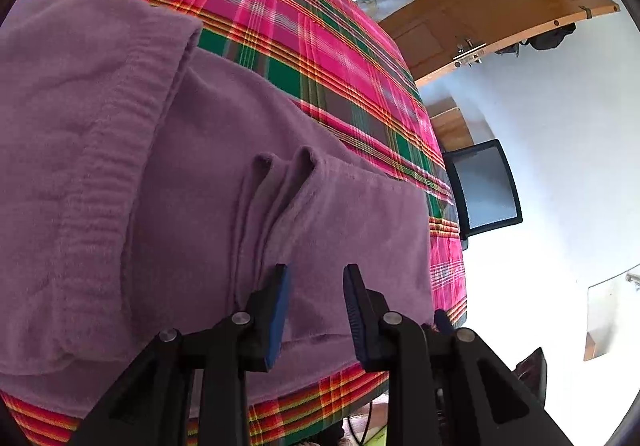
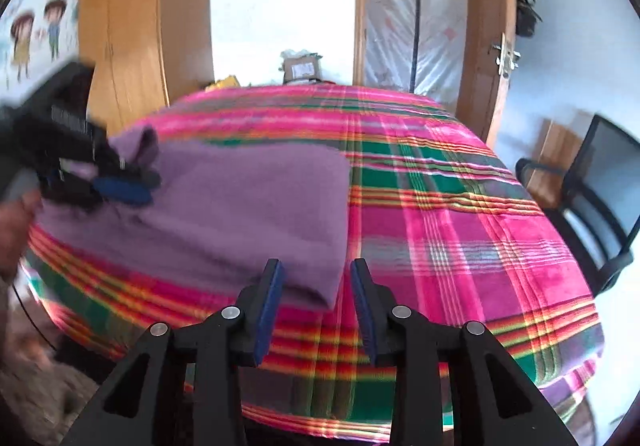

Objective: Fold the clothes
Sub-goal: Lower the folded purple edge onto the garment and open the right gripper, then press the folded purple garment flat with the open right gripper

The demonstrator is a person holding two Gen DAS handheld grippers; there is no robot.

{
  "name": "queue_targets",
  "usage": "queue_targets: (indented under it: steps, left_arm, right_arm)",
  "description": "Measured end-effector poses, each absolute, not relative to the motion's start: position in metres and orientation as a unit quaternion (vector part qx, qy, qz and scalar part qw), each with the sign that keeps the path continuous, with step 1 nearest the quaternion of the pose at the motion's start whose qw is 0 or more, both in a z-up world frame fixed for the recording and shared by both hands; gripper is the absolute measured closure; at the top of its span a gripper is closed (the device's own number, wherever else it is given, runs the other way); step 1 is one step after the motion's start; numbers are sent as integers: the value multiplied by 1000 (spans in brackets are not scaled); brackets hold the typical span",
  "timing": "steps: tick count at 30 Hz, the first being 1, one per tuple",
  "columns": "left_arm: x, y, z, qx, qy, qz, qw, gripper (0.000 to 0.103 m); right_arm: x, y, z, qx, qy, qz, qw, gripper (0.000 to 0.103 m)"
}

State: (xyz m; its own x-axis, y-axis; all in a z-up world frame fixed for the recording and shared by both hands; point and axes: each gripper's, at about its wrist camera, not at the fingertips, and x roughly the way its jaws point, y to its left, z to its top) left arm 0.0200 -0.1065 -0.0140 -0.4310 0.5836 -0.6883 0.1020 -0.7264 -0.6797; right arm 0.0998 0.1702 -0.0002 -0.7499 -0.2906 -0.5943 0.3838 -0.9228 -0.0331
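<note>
The purple garment (image 1: 248,150) lies half-folded on the plaid table (image 1: 340,58), soft, floppy fleece, so I'd pinch its near hem, all layers. My left tool (image 1: 316,274) and right tool (image 2: 316,270) both gape open, holding nothing.

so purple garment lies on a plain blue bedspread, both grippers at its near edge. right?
Not quite: the bedspread is not plain blue but a pink, green and red plaid, as the right wrist view shows. The rest holds: the purple garment lies on it, with the left gripper and right gripper at its near edge.
</note>
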Motion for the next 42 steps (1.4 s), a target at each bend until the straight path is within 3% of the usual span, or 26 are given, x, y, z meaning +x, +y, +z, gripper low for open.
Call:
queue_targets:
  steps: [7,22,27,34,42]
  left_arm:
    - [25,-109,-15,-511,-345,772,155,75]
    - [27,-107,-18,-509,-355,770,151,75]
    - [26,-106,-19,-509,-355,770,150,75]
    - [23,-107,-20,-509,-358,768,152,75]
    - [23,-106,-20,-507,-359,769,152,75]
  right_arm:
    - [92,160,-10,306,91,-936,149,67]
    - [88,168,-3,301,41,-944,128,67]
    - [90,150,-8,300,75,-941,138,67]
    - [76,182,-6,317,-77,-934,149,67]
    - [75,185,-8,304,-83,-942,113,66]
